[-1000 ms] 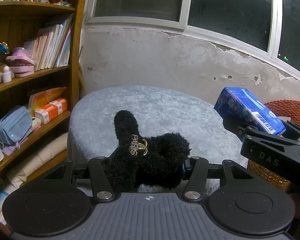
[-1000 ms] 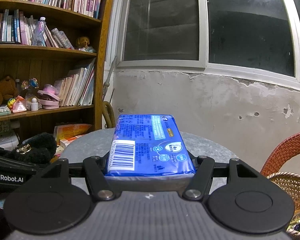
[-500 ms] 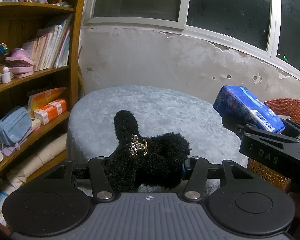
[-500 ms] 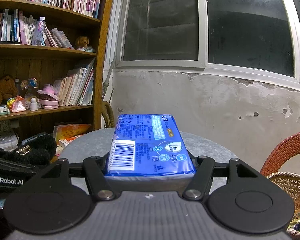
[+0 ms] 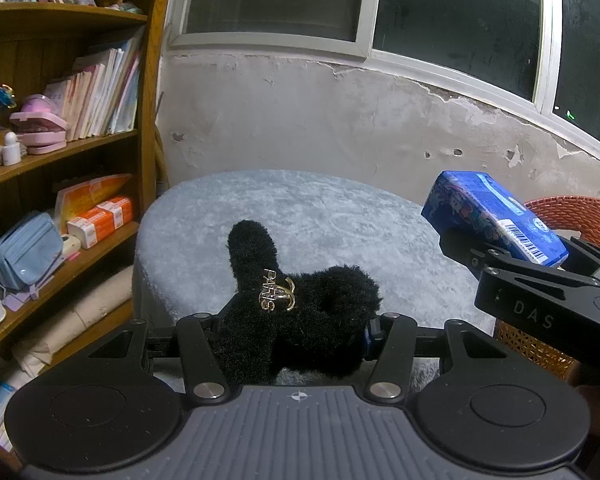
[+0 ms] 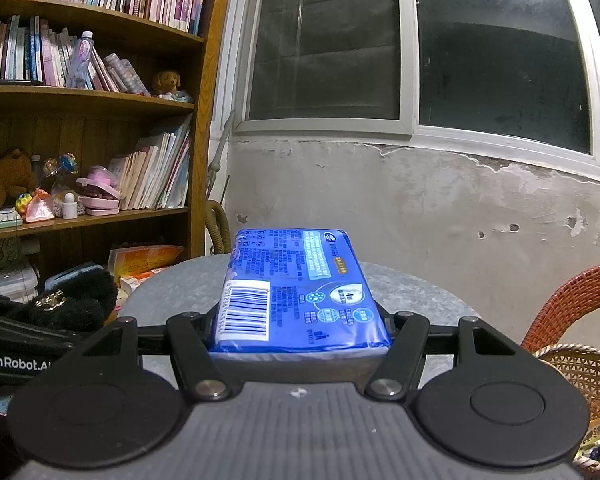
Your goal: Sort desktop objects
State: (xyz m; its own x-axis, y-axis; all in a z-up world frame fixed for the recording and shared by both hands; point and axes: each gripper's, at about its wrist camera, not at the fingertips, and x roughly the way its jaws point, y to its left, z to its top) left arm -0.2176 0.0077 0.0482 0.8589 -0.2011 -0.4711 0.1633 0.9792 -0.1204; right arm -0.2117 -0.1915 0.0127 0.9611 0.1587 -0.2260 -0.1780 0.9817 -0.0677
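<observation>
A black fuzzy plush item (image 5: 300, 312) with a gold "PARIS" charm sits between the jaws of my left gripper (image 5: 296, 332), which is shut on it, held above the round grey table (image 5: 320, 216). My right gripper (image 6: 300, 332) is shut on a blue tissue pack (image 6: 300, 292), its barcode facing the camera. In the left wrist view that blue tissue pack (image 5: 496, 216) and the right gripper (image 5: 540, 280) hover at the right, over the table's edge. The black plush item (image 6: 76, 300) also shows at the left of the right wrist view.
A wooden bookshelf (image 5: 148, 120) with books, boxes and a blue pouch (image 5: 24, 252) stands left of the table. A woven basket (image 6: 580, 380) and an orange wicker chair (image 6: 572, 304) are at the right. A peeling wall and dark windows lie behind.
</observation>
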